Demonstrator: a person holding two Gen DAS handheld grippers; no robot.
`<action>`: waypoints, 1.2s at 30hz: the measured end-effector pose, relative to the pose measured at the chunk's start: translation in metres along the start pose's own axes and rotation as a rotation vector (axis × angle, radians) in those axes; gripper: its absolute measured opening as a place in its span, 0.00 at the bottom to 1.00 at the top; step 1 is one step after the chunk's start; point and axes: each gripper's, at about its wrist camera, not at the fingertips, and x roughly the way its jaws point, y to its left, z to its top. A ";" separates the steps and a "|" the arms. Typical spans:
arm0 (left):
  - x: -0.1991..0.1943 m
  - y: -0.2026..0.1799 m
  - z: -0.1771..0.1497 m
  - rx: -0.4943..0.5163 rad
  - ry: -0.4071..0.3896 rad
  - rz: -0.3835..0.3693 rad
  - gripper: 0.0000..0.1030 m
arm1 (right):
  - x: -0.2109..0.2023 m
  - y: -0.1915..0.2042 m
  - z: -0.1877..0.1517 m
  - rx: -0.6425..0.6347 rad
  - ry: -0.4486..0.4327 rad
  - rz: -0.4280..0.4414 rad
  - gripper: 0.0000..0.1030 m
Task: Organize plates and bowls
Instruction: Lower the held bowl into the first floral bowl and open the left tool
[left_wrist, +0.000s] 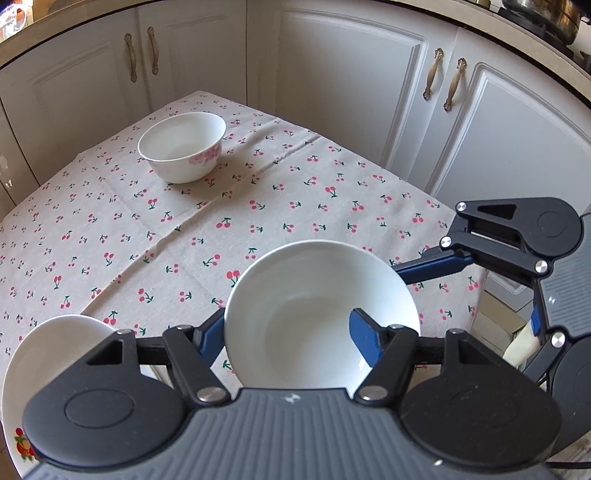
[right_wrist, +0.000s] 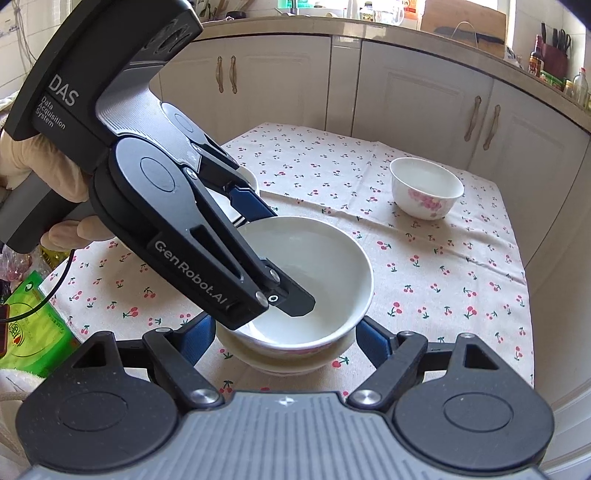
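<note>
My left gripper (left_wrist: 291, 336) is shut on the rim of a white bowl (left_wrist: 317, 310), one finger inside it and one outside. In the right wrist view that bowl (right_wrist: 325, 273) rests nested in a second bowl (right_wrist: 288, 363) beneath it, with the left gripper (right_wrist: 258, 254) reaching in from the upper left. My right gripper (right_wrist: 284, 338) is open, its blue fingers either side of the lower bowl. A third white bowl with pink flowers (left_wrist: 183, 146) stands apart at the far side of the table; it also shows in the right wrist view (right_wrist: 426, 186). A white plate (left_wrist: 48, 354) lies at the left edge.
The table has a cherry-print cloth (left_wrist: 295, 199). White cabinets (left_wrist: 351, 81) close in behind it. A green packet (right_wrist: 29, 321) lies off the table's left side. The right gripper (left_wrist: 480, 254) shows at the right of the left wrist view.
</note>
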 end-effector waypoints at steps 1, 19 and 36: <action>0.000 0.000 0.000 0.003 -0.001 0.001 0.67 | 0.000 0.000 0.000 0.003 0.000 0.002 0.84; -0.006 0.000 0.005 0.017 -0.045 0.011 0.69 | -0.004 -0.001 -0.001 0.008 -0.025 0.008 0.85; -0.027 0.014 -0.004 -0.035 -0.089 0.027 0.70 | -0.010 0.015 -0.001 -0.022 -0.049 0.071 0.89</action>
